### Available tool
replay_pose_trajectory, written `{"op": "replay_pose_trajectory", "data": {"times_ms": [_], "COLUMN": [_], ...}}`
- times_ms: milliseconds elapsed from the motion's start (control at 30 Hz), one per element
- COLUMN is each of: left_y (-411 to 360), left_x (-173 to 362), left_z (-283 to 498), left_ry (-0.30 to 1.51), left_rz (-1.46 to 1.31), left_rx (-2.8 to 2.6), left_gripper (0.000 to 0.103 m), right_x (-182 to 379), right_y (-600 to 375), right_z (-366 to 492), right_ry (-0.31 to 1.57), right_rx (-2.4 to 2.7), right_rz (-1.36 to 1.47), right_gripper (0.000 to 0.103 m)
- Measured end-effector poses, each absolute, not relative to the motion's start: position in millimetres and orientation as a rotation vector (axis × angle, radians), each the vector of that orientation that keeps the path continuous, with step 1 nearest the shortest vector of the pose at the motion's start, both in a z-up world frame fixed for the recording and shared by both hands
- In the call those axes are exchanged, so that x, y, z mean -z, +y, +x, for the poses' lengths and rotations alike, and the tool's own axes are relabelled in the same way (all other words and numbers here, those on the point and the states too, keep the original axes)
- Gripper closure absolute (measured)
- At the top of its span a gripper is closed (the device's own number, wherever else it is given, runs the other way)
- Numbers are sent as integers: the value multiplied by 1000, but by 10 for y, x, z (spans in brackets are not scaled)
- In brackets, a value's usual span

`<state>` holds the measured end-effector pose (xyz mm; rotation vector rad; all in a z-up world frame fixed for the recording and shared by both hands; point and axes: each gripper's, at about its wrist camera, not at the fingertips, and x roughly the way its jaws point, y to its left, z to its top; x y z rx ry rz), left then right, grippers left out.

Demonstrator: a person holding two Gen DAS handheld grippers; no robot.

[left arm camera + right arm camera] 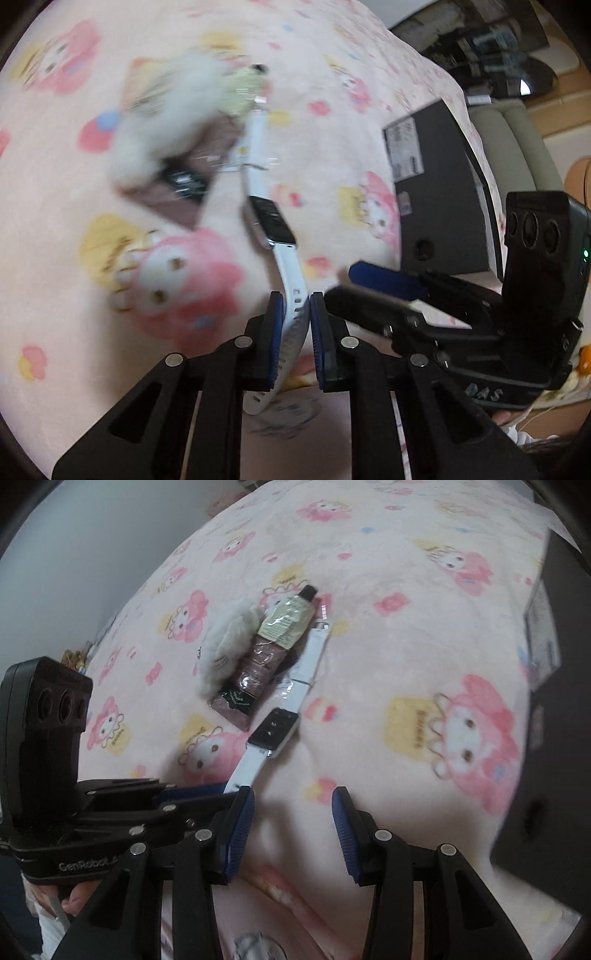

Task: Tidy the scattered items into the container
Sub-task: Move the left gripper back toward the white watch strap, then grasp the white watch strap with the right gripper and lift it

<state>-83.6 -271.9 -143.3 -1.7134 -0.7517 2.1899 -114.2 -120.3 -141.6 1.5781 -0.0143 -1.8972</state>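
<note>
Left tongs (296, 310) were nearly shut on the near strap end of the watch (271, 225), which lay on the blanket (66, 206). Right tongs (293, 812) were half open, empty. End-grip risk: strap slipping, watch swinging against the tube (271, 642) and the right tongs alongside.

Under me spreads a soft pink fleece blanket (388, 657) printed with cartoon rabbits; a plain pale grey wall (81, 546) rises beyond it.
</note>
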Motion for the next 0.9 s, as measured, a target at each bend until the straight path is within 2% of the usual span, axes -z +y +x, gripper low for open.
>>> {"op": "replay_pose_trajectory", "data": {"times_ms": [33,100,167,300,400,700,733,767,800,867,900], "left_y": [-2655,-2513,-2380,-2259,-2258,-2614,-2602,-2583,-2552,-2462,-2415], "left_x": [1384,1292,1262,1301,1264,1398,1405,1397,1382,1352,1340], "left_z": [-856,-910,-972,-1058,-1040,-952,-960,-962,-958,-938,-926], "left_ry": [-728,-691,-636,-687,-656,-869,-865,-856,-845,-817,-813], "left_rz": [-1706,-1697,-1717,-1731,-1761,-1805,-1806,-1804,-1798,-1782,-1776], "left_rx": [-2193,-2191,-2217,-2190,-2297,-2369,-2367,-2367,-2371,-2371,-2365], "left_gripper": [98,103,103,103,103,103,103,103,103,103,103], "right_x": [1390,1316,1282,1322,1353,1673,1747,1779,1784,1732,1687], "right_y": [-1114,-960,-863,-649,-629,-1172,-1221,-1225,-1196,-1061,-969], "right_z": [-1124,-1062,-1019,-1097,-1080,-1097,-1098,-1095,-1091,-1085,-1078], "right_ry": [-39,-66,-70,-152,-162,-77,-59,-46,-49,-128,-161], "right_rx": [1898,1903,1925,1930,1925,1786,1785,1798,1812,1801,1807], "right_rz": [1582,1574,1560,1581,1588,1598,1615,1622,1616,1595,1586], "right_gripper": [63,63,63,63,63,61,65,85,93,100,101]}}
